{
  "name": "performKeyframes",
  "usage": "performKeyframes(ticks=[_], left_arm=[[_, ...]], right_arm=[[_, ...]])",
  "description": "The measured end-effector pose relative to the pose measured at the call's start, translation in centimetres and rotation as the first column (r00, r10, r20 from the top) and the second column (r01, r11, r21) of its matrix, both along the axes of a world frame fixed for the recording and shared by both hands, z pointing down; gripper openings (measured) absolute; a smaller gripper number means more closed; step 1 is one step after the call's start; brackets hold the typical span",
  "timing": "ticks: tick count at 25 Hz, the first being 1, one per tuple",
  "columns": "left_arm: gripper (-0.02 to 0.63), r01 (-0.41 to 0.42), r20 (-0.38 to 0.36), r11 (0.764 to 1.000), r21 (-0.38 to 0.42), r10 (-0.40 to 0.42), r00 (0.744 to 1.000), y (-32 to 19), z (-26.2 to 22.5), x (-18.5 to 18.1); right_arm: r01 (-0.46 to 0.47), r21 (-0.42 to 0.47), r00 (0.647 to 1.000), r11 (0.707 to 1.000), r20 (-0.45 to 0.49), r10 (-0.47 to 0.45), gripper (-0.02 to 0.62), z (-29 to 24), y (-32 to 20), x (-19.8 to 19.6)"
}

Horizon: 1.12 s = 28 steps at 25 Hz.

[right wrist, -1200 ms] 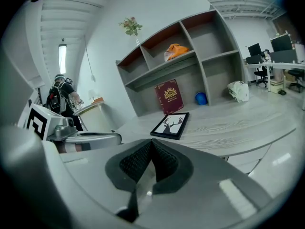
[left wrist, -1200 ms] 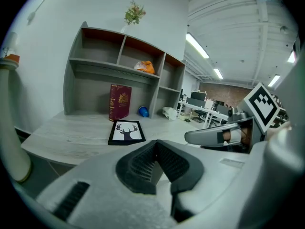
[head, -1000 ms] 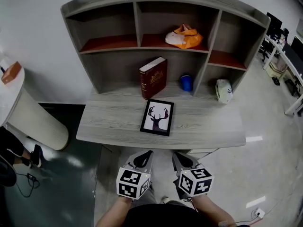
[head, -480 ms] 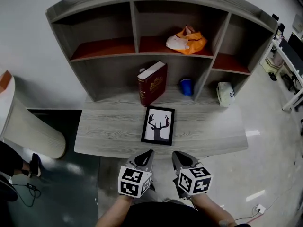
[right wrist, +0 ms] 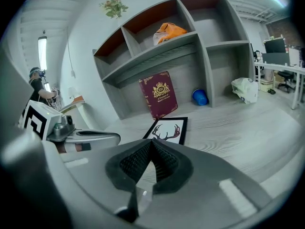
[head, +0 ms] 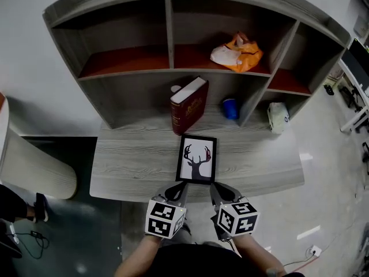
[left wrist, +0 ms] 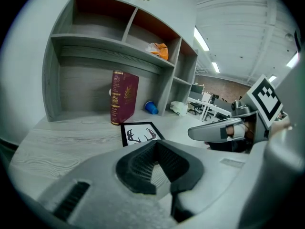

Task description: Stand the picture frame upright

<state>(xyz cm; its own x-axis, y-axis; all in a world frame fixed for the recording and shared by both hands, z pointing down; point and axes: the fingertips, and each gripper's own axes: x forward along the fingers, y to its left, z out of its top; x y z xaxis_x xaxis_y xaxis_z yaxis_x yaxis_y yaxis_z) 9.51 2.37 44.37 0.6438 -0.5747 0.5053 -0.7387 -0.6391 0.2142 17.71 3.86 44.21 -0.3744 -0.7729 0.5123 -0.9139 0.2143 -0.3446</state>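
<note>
Head view is showing the left gripper (head: pixel 178 187) and right gripper (head: pixel 215 188) hovering closed, empty, by the flat picture frame (head: pixel 197 158), so they're needing to open before pinching its near edge

From the head: looks forward and steeply down from well above, taking in the whole table (head: pixel 132 160), the shelf (head: pixel 127 100) behind it and both claws at the lower edge, left claw (head: pixel 177 187) at picture left, right claw (head: pixel 216 189) at picture right.

From the left claw: rides low and close at the table's near edge, faces along its own jaws toward the shelf, catches the right claw at its right side.

From the right claw: sits likewise low and close, faces the shelf, catches the left claw at its left side.

Shared by all three: frame (head: pixel 198 159), book (head: pixel 187 105), shelf.
</note>
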Motion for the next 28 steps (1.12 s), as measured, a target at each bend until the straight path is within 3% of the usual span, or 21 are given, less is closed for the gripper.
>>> performKeyframes(ticks=[16,28], left_arm=[[0.006,-0.116,0.034,0.992,-0.057,0.118,0.992,-5.0,2.8,-1.7],[0.025,-0.140,0.037,0.987,-0.076,0.143,0.989,-5.9,3.9,-1.5]], right_arm=[[-0.091,-0.045,0.995,0.995,-0.030,0.090,0.002,1.8,-4.9,-1.3],[-0.126,-0.060,0.990,0.990,-0.073,0.122,0.002,2.7,-5.2,-0.8]])
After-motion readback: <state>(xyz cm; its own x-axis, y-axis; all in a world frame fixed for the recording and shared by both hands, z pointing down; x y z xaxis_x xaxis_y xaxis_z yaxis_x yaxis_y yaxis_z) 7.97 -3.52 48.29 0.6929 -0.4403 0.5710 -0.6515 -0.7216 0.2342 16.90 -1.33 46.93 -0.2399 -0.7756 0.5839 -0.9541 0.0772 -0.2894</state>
